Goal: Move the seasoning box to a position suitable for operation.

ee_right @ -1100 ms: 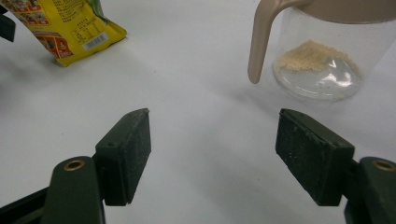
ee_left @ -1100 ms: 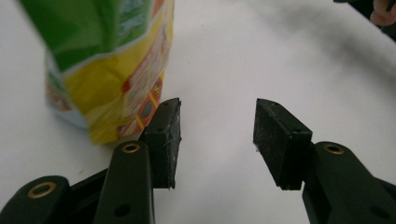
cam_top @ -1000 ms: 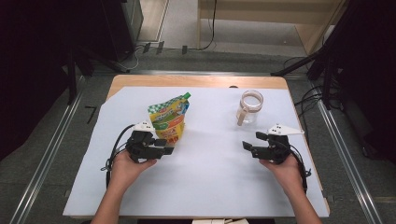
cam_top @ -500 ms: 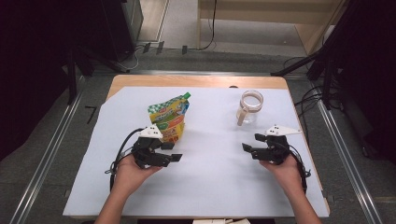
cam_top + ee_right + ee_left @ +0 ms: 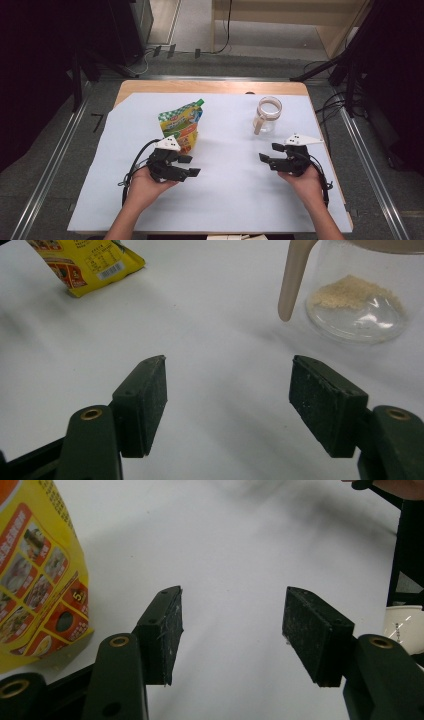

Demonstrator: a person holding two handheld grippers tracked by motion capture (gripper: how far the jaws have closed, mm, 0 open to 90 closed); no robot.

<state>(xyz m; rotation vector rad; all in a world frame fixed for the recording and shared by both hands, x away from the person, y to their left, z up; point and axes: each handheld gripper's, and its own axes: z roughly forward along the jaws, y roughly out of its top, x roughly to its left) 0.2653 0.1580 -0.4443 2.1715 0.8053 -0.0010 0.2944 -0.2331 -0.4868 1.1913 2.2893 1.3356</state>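
Having slid back off the pouch [image 5: 181, 126], left tool [image 5: 191, 166] gaping empty, right tool [image 5: 266, 152] likewise

Pouch [image 5: 182, 126], jug [image 5: 266, 114] (some powder inside)

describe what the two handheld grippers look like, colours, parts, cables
Both the left gripper and the right gripper are black, each topped by a pale grey three-cornered plate. A black cable loops back from each along the person's forearm. Seen up close, the jaws are flat, rectangular black pads, scuffed with pale marks, on black arms with brass-coloured rivets. The forearms are bare, with no sleeves.
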